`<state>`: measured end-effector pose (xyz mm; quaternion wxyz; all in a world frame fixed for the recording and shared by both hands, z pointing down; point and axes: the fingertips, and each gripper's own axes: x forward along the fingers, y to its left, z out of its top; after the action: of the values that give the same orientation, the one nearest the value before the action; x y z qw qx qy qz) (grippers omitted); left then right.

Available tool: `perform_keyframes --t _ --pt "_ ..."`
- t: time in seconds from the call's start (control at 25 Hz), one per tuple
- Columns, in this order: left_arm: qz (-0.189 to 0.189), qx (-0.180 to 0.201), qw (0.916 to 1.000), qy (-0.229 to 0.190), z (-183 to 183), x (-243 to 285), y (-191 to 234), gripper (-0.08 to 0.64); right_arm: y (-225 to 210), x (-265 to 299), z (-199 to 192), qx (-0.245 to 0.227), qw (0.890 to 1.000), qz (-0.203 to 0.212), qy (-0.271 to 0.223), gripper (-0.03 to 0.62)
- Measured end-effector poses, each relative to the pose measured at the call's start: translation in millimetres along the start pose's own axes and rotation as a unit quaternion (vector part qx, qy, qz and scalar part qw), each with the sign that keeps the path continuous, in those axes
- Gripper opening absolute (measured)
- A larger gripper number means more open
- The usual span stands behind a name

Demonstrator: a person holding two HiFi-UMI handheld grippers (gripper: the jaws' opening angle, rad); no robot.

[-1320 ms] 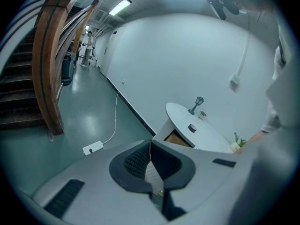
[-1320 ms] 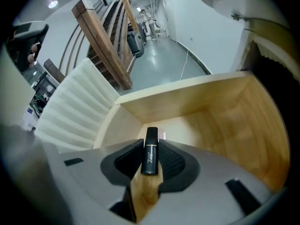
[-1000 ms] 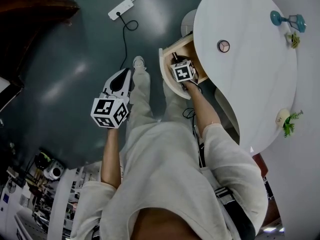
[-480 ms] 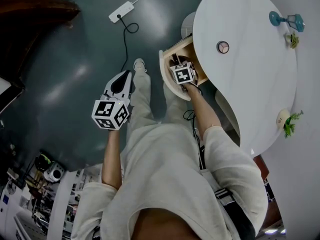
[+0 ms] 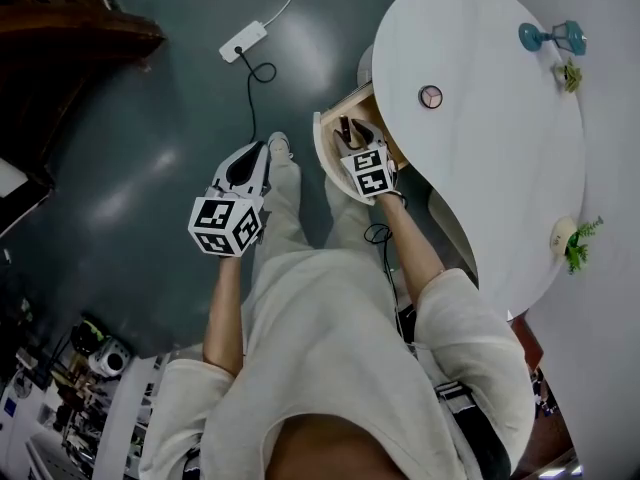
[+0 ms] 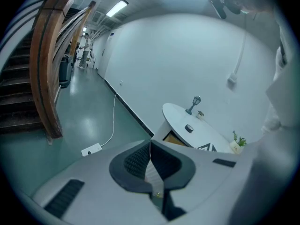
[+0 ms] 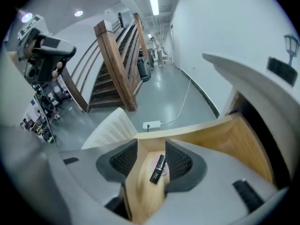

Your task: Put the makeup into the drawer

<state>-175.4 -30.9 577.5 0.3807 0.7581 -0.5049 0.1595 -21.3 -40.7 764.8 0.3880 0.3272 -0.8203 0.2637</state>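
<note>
Over the drawer [image 7: 225, 135], right gripper [image 7: 151, 145] nose-down, jaws just opening, empty.

Pale wood drawer [image 7: 234, 139], glossy black makeup tube [image 7: 157, 168], smooth white tabletop [image 5: 480, 118], shiny floor [image 5: 150, 118]

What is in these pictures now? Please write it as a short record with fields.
drawer: open, wooden, under the white table
lipstick: lying on the drawer's bottom, not gripped
right tongs: above the drawer, jaws apart and just been opening; the lipstick shows below the gap, untouched
left tongs: shut, empty, held over the floor
power strip: on the floor, cable attached
</note>
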Motion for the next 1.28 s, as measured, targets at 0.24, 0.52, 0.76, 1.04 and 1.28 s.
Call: perform_keyframes --t 0.24,0.52,0.76,1.04,1.28 --pt "-0.009 0.02 0.9997 -0.013 18.8 -5.4 -15.3 0.011 20.8 -50.0 36.0 -0.018 0.998 0.009 -0.059 0.181" --pt "-0.024 0.042 0.9985 -0.027 40.7 -8.1 -36.6 0.012 14.1 -130.8 89.0 0.017 0.987 -0.034 -0.154 0.186" --pt "-0.045 0.061 0.9966 -0.032 57.2 1.5 -56.2 0.012 -19.3 -165.0 103.2 0.042 0.977 -0.087 -0.189 0.199" --pt "-0.076 0.085 0.9931 -0.029 74.7 22.3 -81.8 0.012 -87.9 -195.8 83.5 0.09 0.963 -0.171 -0.187 0.235" --pt "-0.085 0.091 0.9919 -0.025 81.7 37.6 -97.2 0.012 -126.6 -193.5 69.1 0.11 0.961 -0.192 -0.164 0.261"
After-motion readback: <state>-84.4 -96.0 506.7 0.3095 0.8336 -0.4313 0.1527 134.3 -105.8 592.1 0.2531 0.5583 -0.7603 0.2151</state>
